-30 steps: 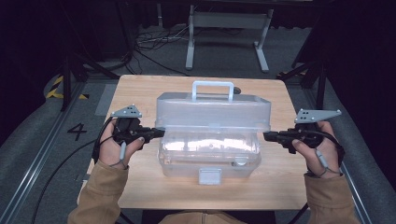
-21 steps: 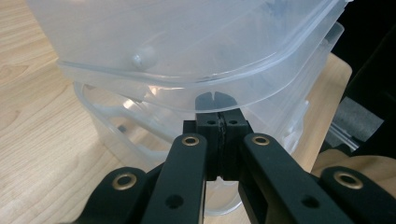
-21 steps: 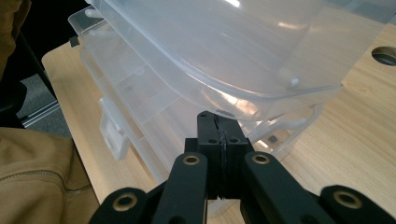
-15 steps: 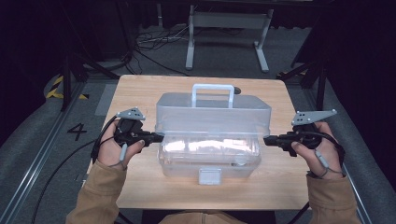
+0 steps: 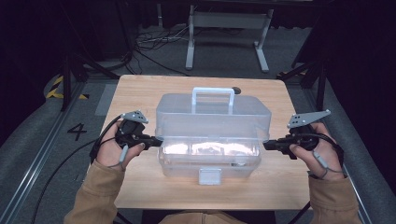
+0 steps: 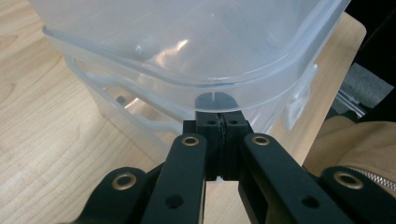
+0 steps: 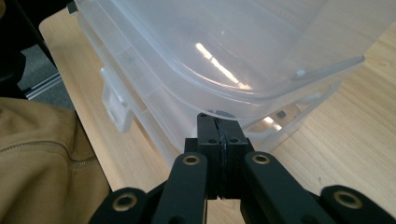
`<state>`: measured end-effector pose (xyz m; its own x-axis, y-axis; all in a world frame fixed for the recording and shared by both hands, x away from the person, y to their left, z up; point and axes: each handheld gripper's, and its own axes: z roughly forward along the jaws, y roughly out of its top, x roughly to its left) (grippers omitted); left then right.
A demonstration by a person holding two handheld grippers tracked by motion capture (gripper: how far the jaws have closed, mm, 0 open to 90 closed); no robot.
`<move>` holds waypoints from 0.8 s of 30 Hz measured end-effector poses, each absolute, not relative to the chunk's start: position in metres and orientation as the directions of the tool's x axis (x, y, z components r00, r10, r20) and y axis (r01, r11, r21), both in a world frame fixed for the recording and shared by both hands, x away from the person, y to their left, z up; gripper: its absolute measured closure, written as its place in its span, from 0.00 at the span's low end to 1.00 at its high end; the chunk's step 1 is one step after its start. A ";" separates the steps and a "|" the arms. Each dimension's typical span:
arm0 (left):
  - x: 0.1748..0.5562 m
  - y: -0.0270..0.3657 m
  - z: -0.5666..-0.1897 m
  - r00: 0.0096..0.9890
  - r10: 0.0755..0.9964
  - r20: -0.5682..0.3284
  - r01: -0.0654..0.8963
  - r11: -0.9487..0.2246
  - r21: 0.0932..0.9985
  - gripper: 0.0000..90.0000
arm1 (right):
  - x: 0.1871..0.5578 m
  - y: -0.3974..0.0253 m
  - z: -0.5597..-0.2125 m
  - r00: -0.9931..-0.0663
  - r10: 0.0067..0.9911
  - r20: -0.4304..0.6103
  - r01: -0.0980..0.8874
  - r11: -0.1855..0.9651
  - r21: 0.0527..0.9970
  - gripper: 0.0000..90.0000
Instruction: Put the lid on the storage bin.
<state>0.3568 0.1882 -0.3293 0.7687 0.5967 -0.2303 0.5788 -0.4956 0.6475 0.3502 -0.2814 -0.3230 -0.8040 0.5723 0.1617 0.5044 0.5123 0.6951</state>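
A clear plastic carry box [image 5: 212, 122] with a white handle [image 5: 213, 95] stands in the middle of the wooden table [image 5: 140, 93]. Its front latch [image 5: 209, 176] hangs loose. My left gripper [image 5: 158, 140] is shut, tips against the box's left end. In the left gripper view the joined tips [image 6: 218, 119] sit just under the lid's rim [image 6: 187, 81]. My right gripper [image 5: 266, 144] is shut too, at the box's right end. Its tips [image 7: 217, 122] also meet the underside of the lid's rim [image 7: 261, 95]. Nothing is held between either pair of jaws.
Bare table shows on both sides of the box and along the front edge [image 5: 210, 203]. Behind the table stand a metal frame's legs [image 5: 224, 42] and floor cables [image 5: 149, 44]. A "4" floor mark [image 5: 77, 131] lies left. Tan sleeves [image 5: 95, 196] enter from below.
Both grippers have dropped slightly and closed in on the box's ends, until their tips meet the lid's rim. The box has not shifted.
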 end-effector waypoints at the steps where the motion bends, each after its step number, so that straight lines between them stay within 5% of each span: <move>1: 0.356 0.188 -0.329 0.770 0.596 -0.226 0.578 -0.503 0.643 0.99 | 0.350 -0.281 -0.324 -0.805 0.572 0.160 0.505 0.518 0.690 1.00; 24: 0.356 0.185 -0.338 0.791 0.560 -0.245 0.592 -0.603 0.535 0.99 | 0.351 -0.275 -0.333 -0.824 0.544 0.159 0.523 0.620 0.585 0.99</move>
